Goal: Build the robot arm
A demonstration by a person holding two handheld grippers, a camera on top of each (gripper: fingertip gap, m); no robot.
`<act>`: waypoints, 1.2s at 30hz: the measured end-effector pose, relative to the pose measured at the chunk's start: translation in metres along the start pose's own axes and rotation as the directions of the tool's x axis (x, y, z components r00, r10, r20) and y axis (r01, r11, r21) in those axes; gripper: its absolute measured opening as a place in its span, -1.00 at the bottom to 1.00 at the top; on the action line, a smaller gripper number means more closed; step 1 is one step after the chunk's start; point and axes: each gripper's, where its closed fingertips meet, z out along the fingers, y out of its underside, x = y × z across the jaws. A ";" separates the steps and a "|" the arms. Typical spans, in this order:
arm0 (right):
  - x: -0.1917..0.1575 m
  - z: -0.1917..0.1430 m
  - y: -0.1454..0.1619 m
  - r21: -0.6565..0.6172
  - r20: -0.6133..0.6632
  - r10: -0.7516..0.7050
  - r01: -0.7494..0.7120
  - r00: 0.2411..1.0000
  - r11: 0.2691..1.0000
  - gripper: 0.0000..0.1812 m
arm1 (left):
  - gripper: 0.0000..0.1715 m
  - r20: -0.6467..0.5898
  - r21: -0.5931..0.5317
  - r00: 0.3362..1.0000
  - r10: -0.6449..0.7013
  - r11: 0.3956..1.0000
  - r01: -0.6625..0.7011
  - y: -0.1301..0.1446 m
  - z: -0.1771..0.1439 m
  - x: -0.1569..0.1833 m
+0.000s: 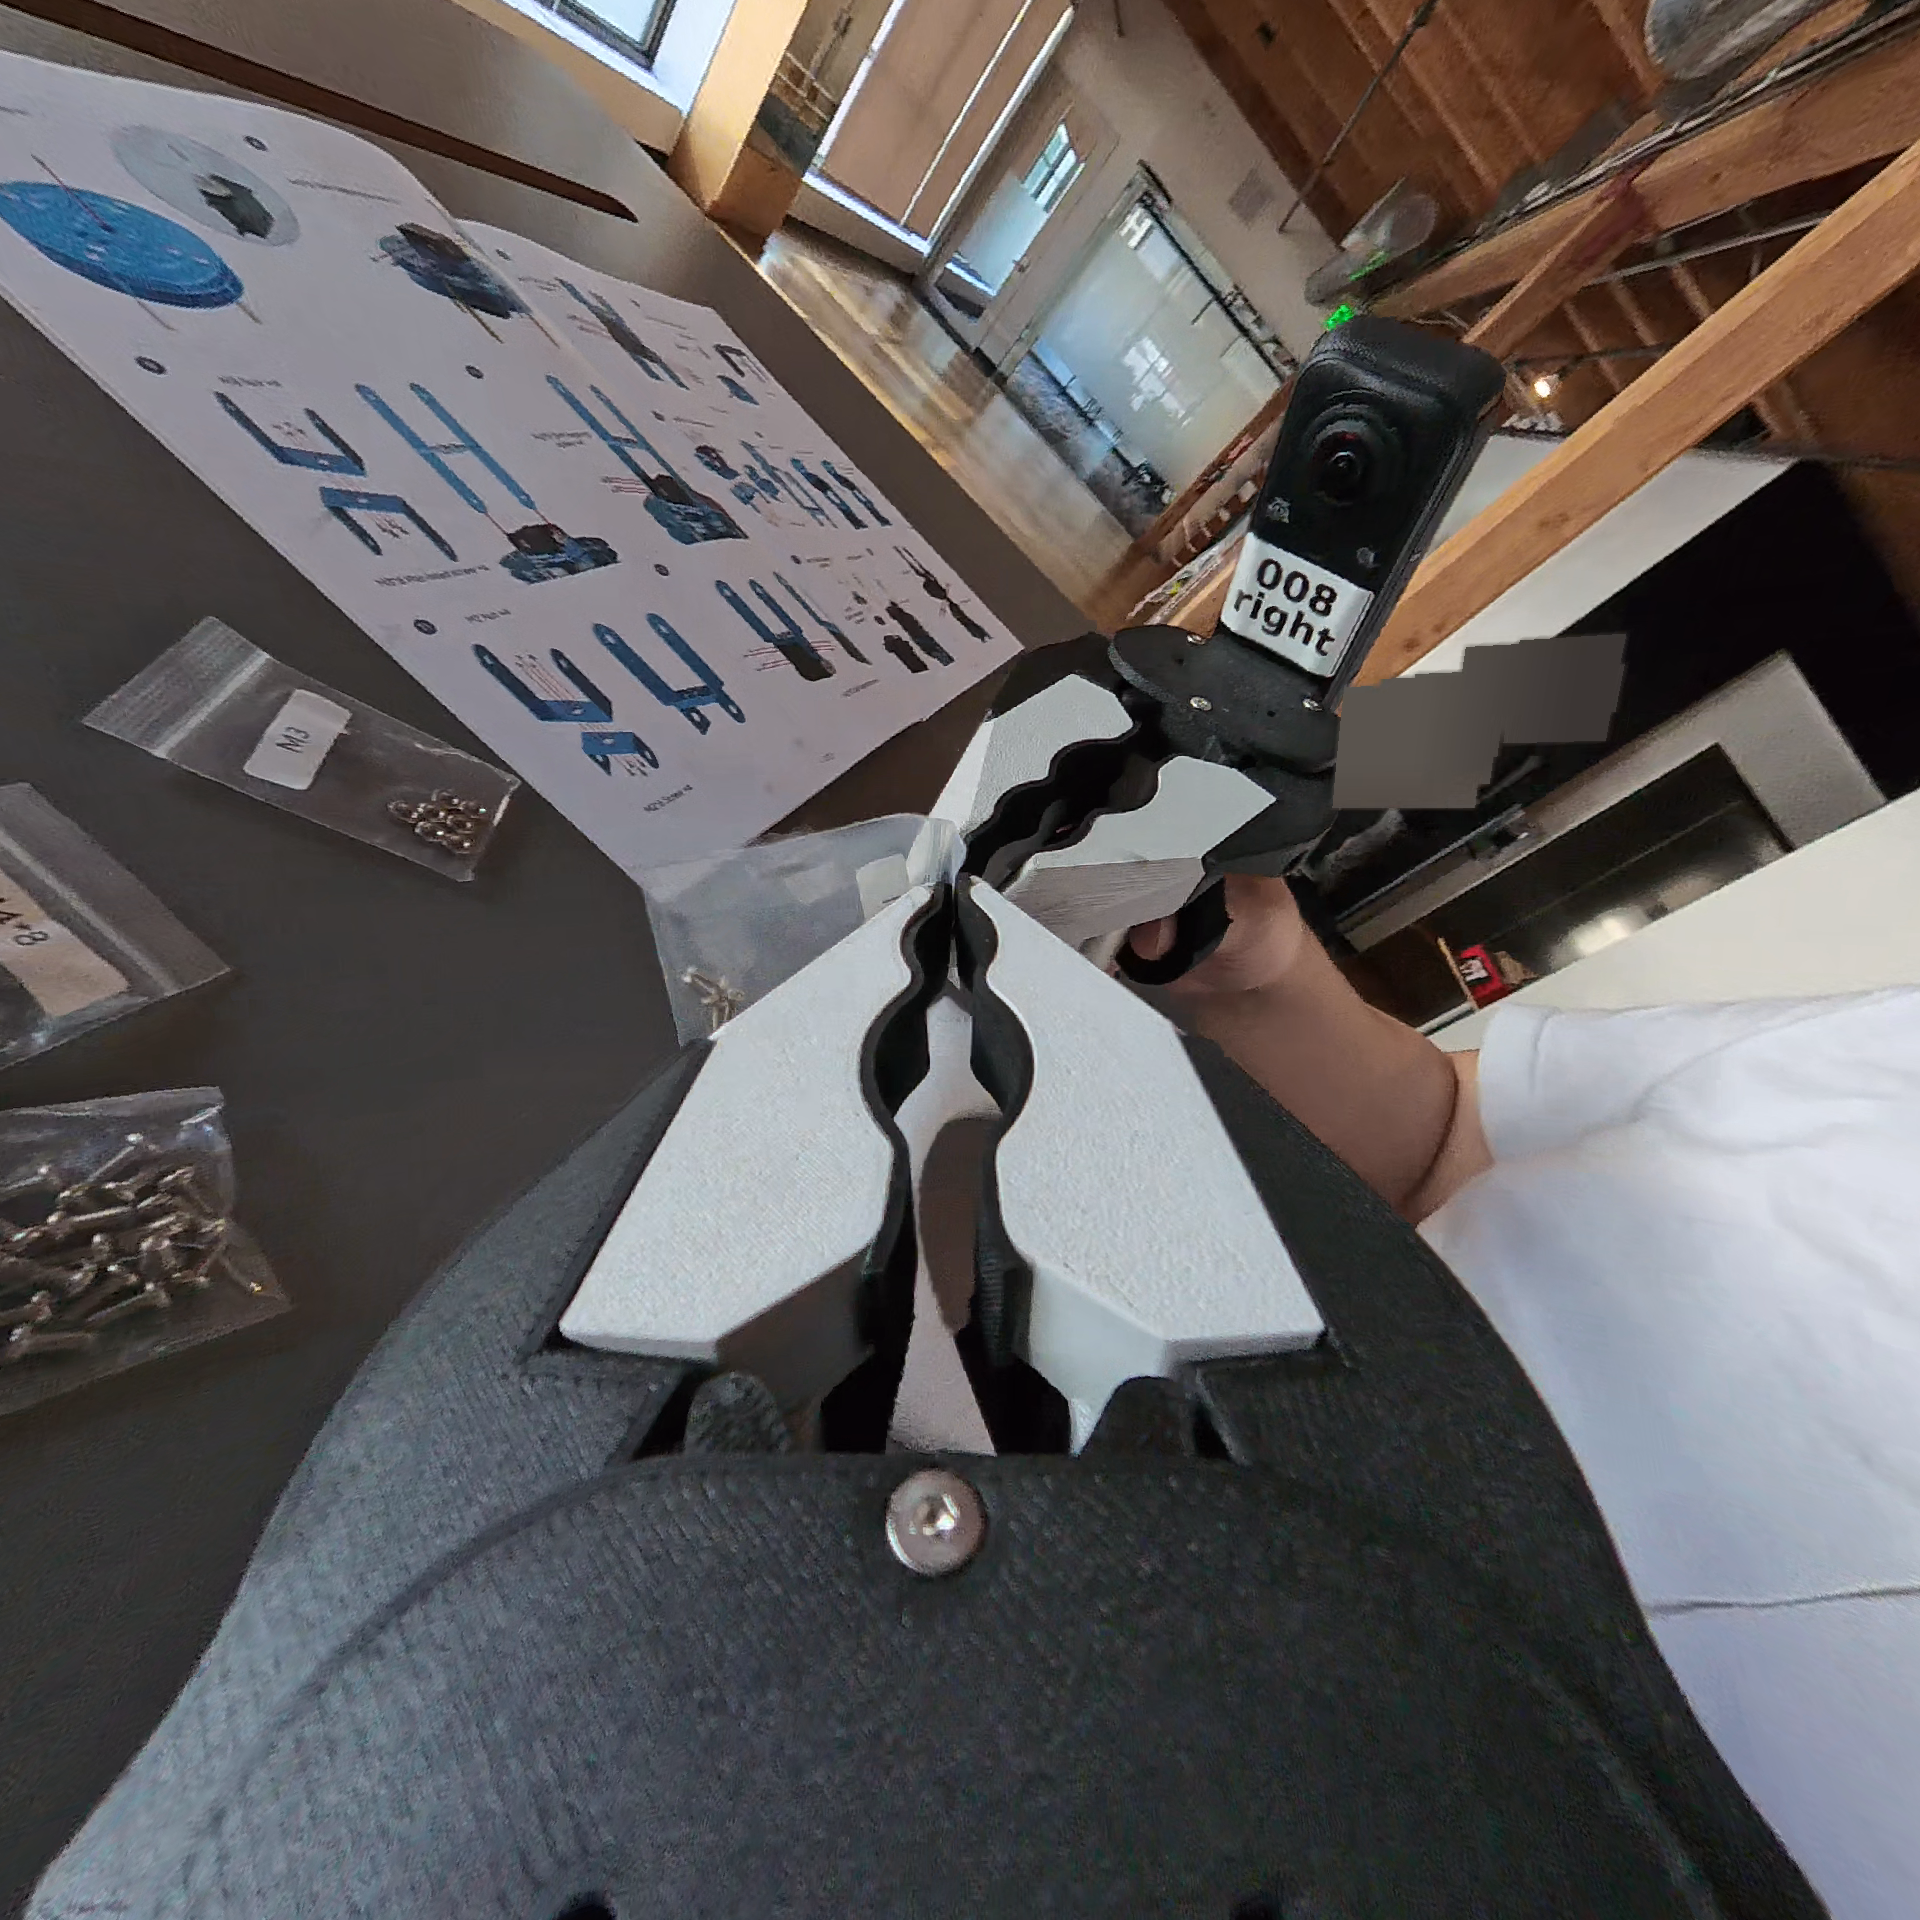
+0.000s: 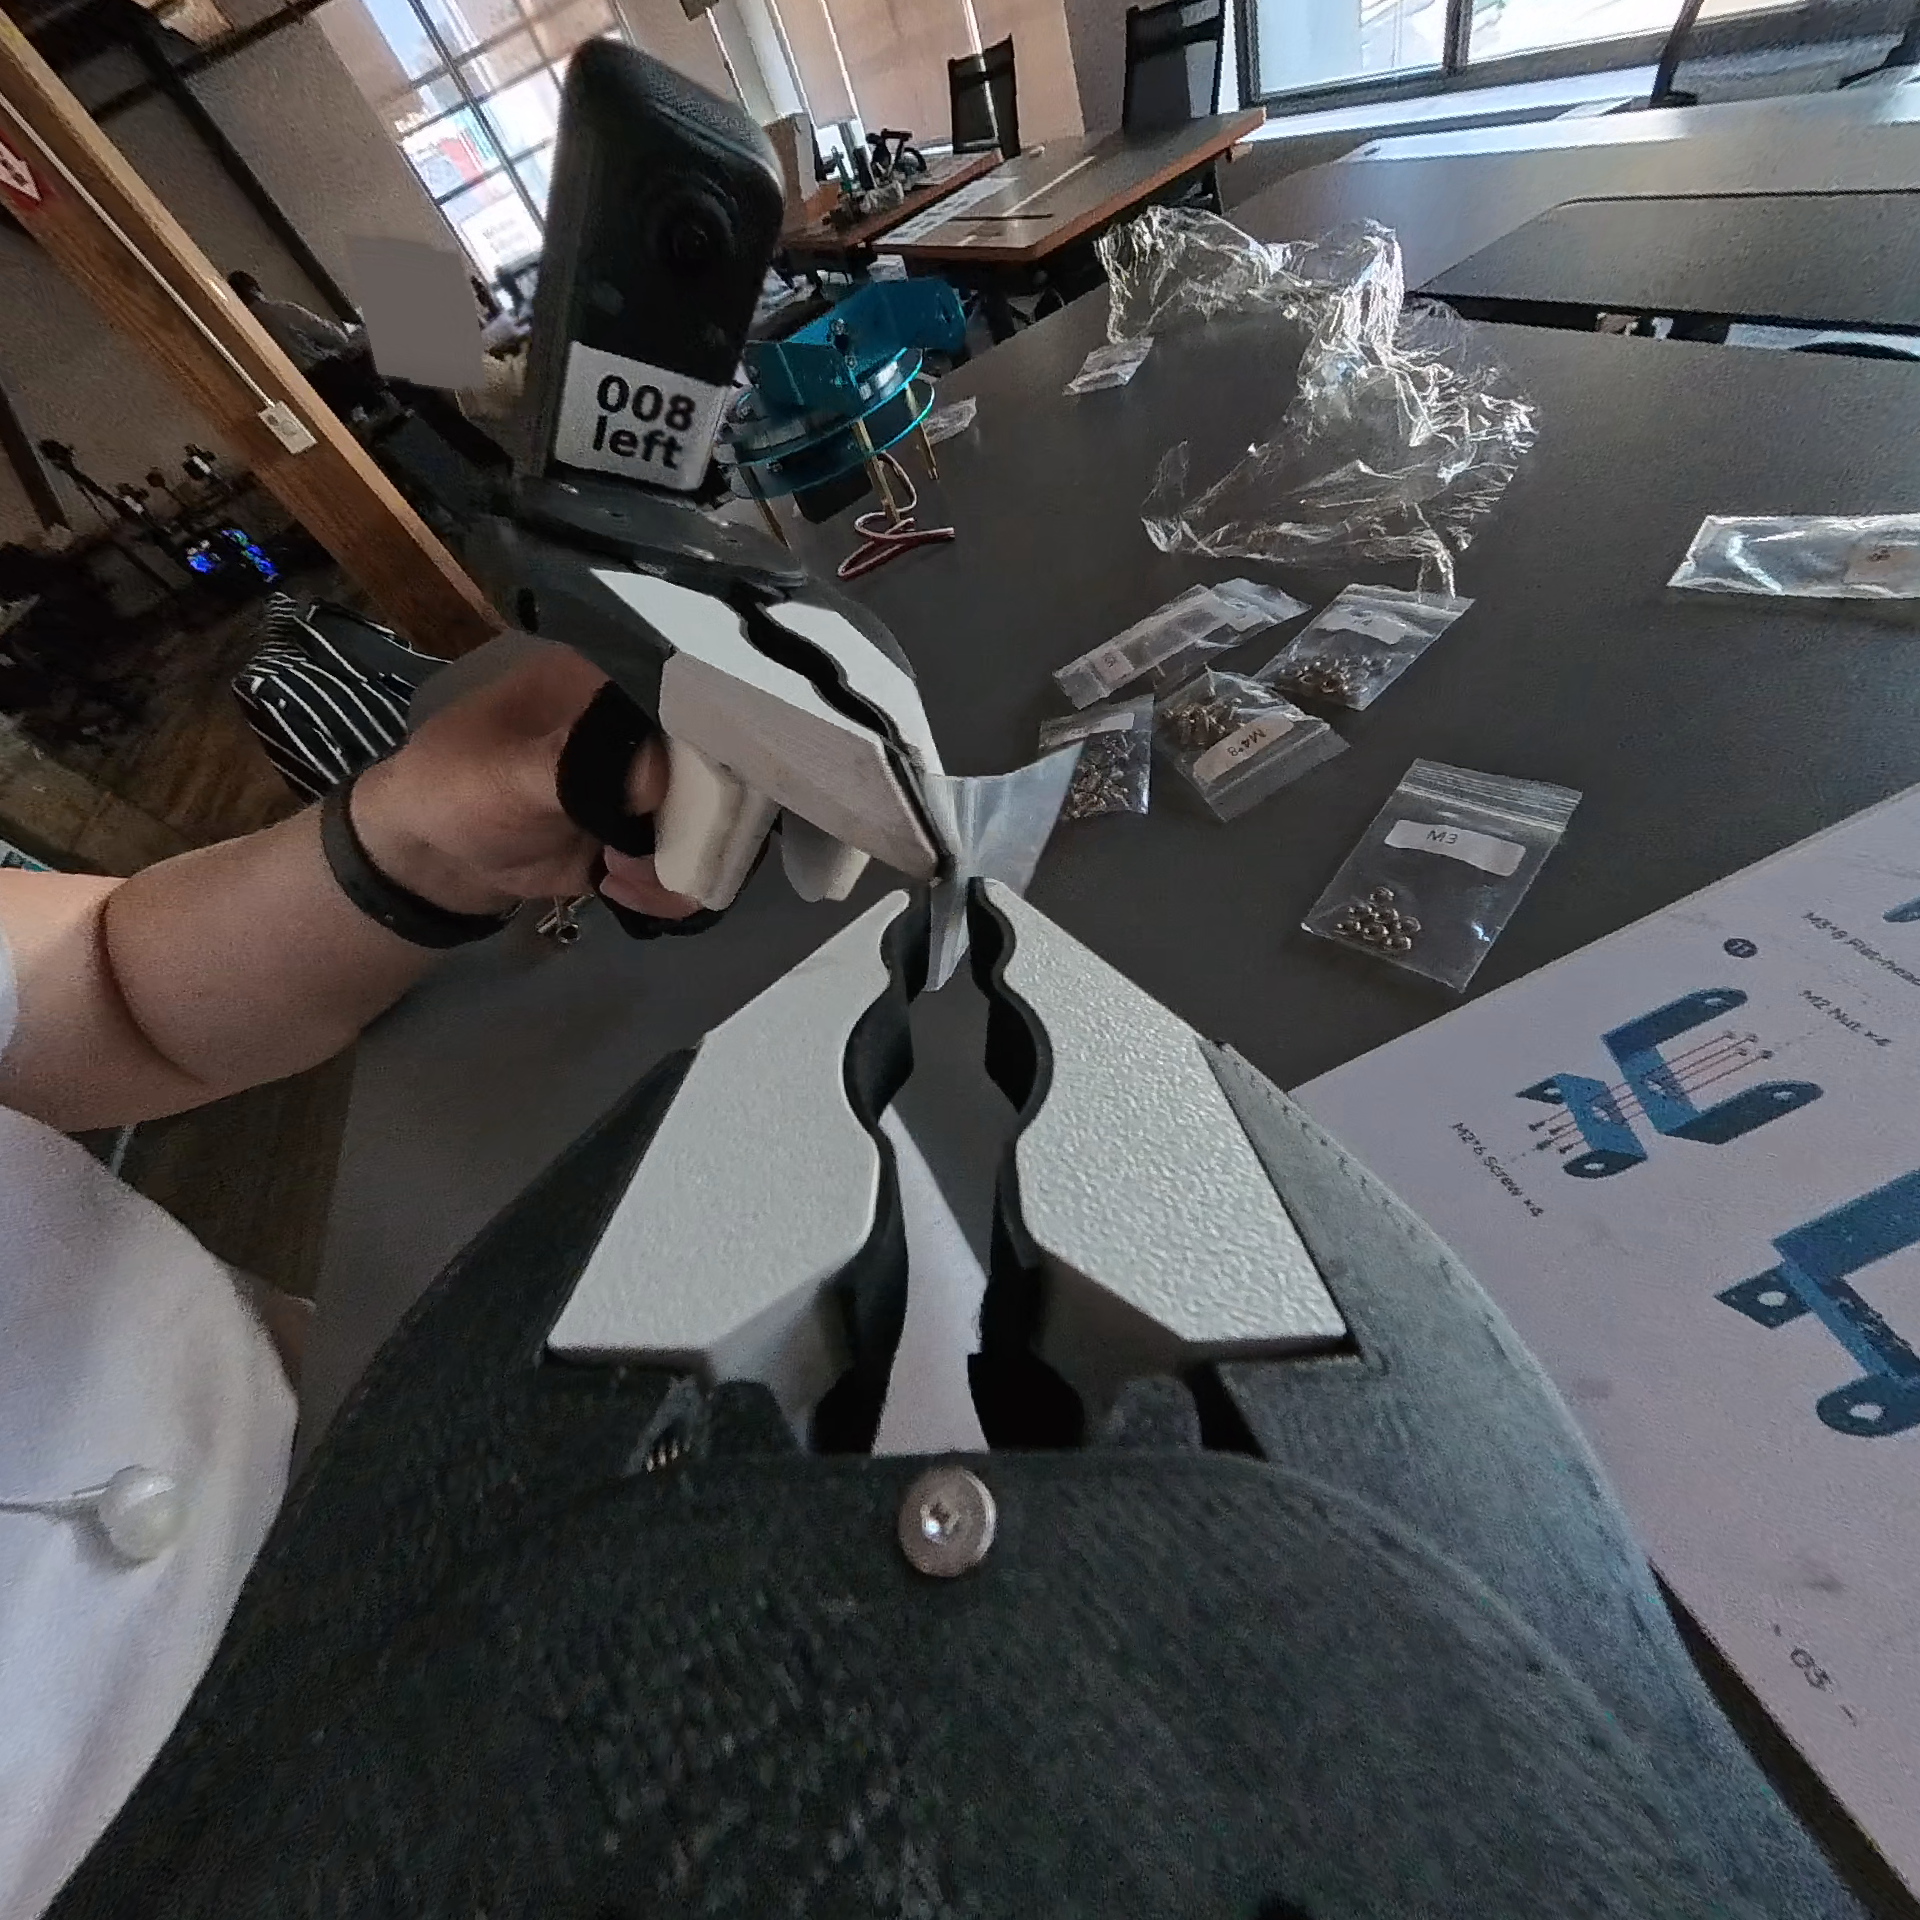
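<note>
Both grippers meet tip to tip above the dark bench [image 2: 1558,436], each pinching the same small clear plastic bag [image 2: 1003,831].

The left gripper [image 1: 953,891], held pistol-style in a bare hand [image 2: 509,790] with a black band at the wrist, points down and across; its jaws are clenched on one edge of the bag. The right gripper [image 2: 943,896] comes in from the opposite side, gripped by the other hand [image 1: 1236,951], jaws clamped on a strip of the same bag, which stretches taut between the two tips. A few small screws show inside the held bag in the left wrist view. On the bench near it lie more small zip bags of screws [image 2: 1236,743] and nuts [image 2: 1439,873], a printed instruction sheet [image 1: 499,436], crumpled clear wrap [image 2: 1320,384], and a blue round assembly [image 2: 842,395] farther off.
</note>
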 end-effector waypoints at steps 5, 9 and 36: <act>-0.006 -0.004 0.000 -0.008 0.064 0.062 -0.062 0.996 0.998 -0.94 | -1.00 -0.102 -0.009 0.994 -0.051 0.999 0.050 0.001 0.000 0.007; -0.016 -0.009 -0.007 0.018 0.182 0.168 -0.174 0.969 0.985 -0.95 | -1.00 -0.179 0.000 0.983 -0.049 0.999 0.050 -0.003 -0.003 0.018; -0.035 -0.032 -0.038 0.084 0.489 0.341 -0.433 0.803 0.898 -0.99 | -0.92 -0.276 0.121 0.953 0.121 0.989 -0.090 -0.020 -0.015 0.051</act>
